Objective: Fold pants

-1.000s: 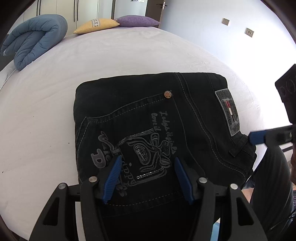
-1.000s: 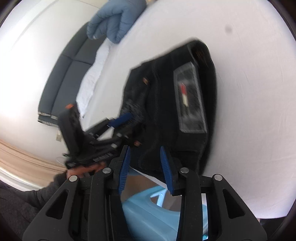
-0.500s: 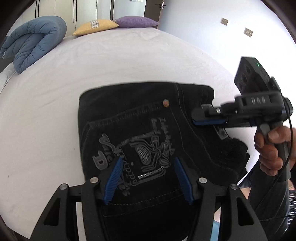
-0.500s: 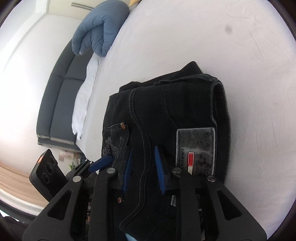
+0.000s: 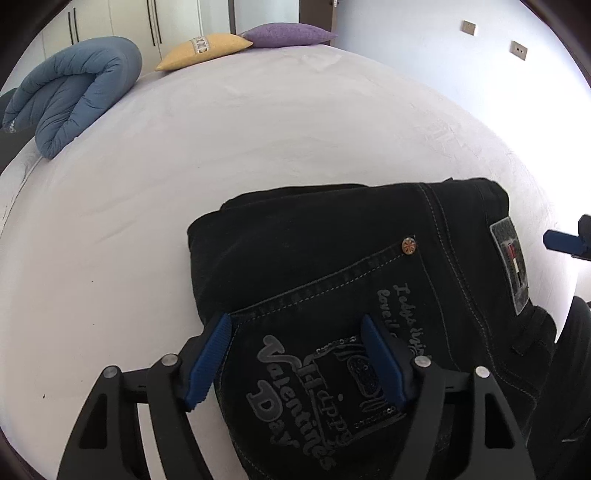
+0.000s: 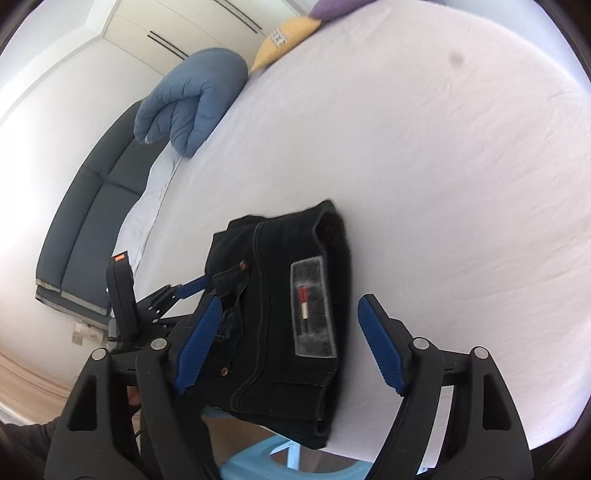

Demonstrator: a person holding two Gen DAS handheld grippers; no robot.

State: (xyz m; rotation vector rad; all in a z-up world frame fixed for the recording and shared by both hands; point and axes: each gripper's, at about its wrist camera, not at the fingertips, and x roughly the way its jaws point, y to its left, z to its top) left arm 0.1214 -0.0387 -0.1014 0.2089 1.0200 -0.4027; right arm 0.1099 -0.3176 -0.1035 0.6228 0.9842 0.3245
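The black jeans [image 5: 332, 266] lie folded into a compact stack at the near edge of the white bed [image 5: 221, 147], back pocket print and grey brand patch facing up. My left gripper [image 5: 295, 354] is open and empty, hovering over the pocket print. My right gripper [image 6: 288, 339] is open and empty above the waistband side of the jeans [image 6: 280, 295], near the grey patch. One blue fingertip of the right gripper shows at the right edge of the left wrist view [image 5: 561, 242]. The left gripper also shows in the right wrist view [image 6: 192, 286].
A rolled blue duvet [image 5: 70, 88] lies at the far left of the bed, with a yellow pillow [image 5: 203, 46] and a purple pillow [image 5: 288, 35] at the head. A dark sofa [image 6: 85, 221] stands beside the bed. A light blue stool [image 6: 266, 458] is below the bed edge.
My right gripper has opened wide and pulled back from over the jeans to their right side. My left gripper shifted slightly left and stays open.
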